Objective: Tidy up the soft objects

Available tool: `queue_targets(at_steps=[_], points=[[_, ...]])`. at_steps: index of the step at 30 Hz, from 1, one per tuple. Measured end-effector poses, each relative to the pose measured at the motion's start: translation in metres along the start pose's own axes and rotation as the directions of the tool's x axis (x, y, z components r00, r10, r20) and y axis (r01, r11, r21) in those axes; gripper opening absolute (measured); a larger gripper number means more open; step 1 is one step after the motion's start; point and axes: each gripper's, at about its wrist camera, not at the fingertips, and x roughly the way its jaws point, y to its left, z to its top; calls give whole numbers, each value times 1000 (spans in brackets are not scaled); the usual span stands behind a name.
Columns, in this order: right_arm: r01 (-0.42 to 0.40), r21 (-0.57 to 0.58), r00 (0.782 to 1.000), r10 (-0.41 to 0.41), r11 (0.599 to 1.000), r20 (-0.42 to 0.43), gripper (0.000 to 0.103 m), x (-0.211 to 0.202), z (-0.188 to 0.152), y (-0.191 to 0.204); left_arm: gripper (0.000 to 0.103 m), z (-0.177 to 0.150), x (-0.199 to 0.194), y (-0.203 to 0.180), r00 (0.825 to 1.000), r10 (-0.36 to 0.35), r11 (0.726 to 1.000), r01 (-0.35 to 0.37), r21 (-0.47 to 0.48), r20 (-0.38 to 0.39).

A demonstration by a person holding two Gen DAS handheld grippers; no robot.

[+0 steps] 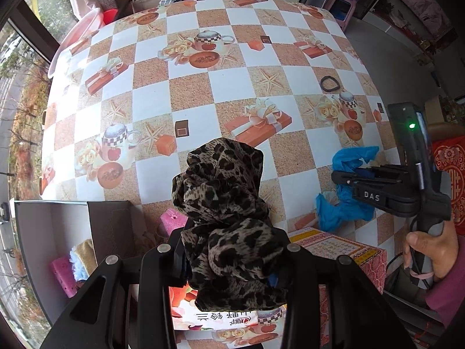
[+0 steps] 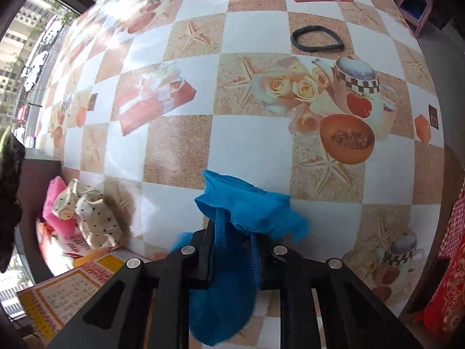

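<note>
My left gripper [image 1: 229, 250] is shut on a leopard-print cloth [image 1: 223, 203] and holds it bunched above the table's near edge. My right gripper [image 2: 232, 250] is shut on a blue cloth [image 2: 241, 212]; it also shows in the left wrist view [image 1: 345, 174] with the blue cloth [image 1: 343, 209] hanging from it above the table. A dark open box [image 1: 110, 226] at the near left holds a pink sponge [image 1: 62, 273] and other soft pieces. A polka-dot cloth [image 2: 93, 218] lies on a pink sponge [image 2: 53, 203] beside the box.
A black rubber ring [image 2: 316, 39] lies on the checkered tablecloth [image 2: 250, 142] at the far right. A patterned carton [image 1: 343, 250] sits at the near edge between the grippers. A pink basin [image 1: 78, 35] stands off the table's far left.
</note>
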Motion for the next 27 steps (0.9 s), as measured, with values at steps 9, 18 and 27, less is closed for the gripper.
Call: queue_targets(at_steps=[9, 18, 27], points=[[-119, 11, 983, 116, 993, 140, 20, -77, -12, 17, 41, -23, -34, 11, 998, 7, 1000, -6, -5, 61], [-148, -72, 961, 160, 986, 224, 20, -146, -28, 63, 41, -49, -65, 19, 992, -2, 1000, 0, 14, 125], [-159, -112, 953, 182, 981, 241, 20, -178, -58, 101, 41, -78, -81, 32, 989, -39, 999, 38, 8, 145]])
